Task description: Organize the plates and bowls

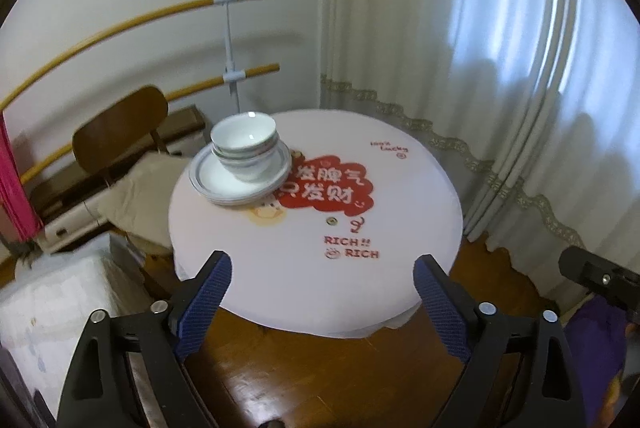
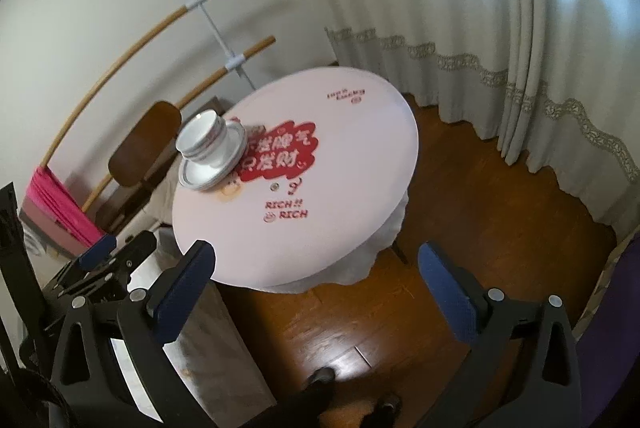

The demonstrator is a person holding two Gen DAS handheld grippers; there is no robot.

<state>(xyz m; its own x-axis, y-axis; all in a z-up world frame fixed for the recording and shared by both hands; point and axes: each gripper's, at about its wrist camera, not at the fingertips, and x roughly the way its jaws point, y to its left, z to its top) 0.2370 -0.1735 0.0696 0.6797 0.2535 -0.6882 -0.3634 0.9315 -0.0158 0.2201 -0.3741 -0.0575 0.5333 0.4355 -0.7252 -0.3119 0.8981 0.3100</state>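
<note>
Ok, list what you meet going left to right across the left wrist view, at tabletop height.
Pink cloth → brown chair → stacked bowls on stacked plates → red print on the tablecloth → "lucky" print → lace-trimmed curtain.

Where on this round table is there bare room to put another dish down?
The round table is bare along its near edge below the RICH lettering and on the curtain side, past the red print. The only crowded patch is the chair side, where the stacked bowls sit on the plates.
</note>
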